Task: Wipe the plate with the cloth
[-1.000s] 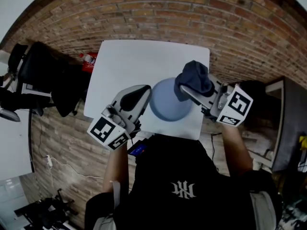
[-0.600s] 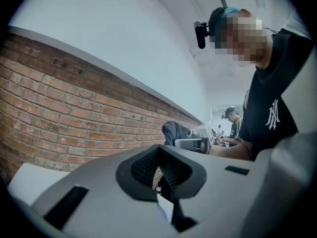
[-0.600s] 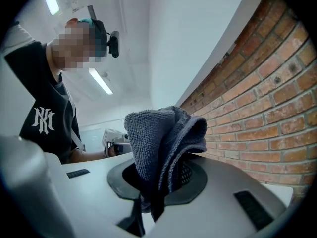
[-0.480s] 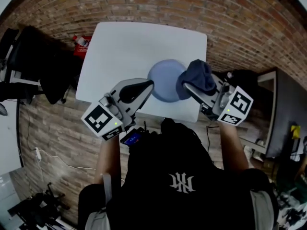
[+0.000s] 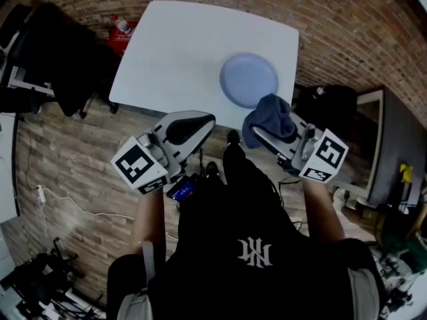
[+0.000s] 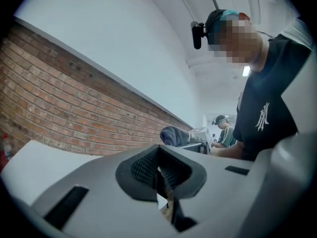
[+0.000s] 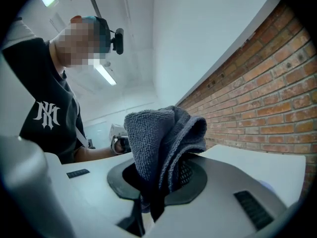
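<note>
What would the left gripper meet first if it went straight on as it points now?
Most likely the cloth held by the right gripper, which shows straight ahead of the left gripper; depth is unclear.

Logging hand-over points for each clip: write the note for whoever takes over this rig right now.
Left gripper: shut, empty, by the table's near edge, apart from the plate.
Right gripper: shut on the dark blue cloth, by the same edge, just short of the plate.
Plate: blue, lying flat on the white table near its right side, touched by neither gripper.
Done: the cloth is in hand. Whether the plate has been wiped cannot be told.
Left: probably check the plate, then bring the cloth onto it and wipe.
</note>
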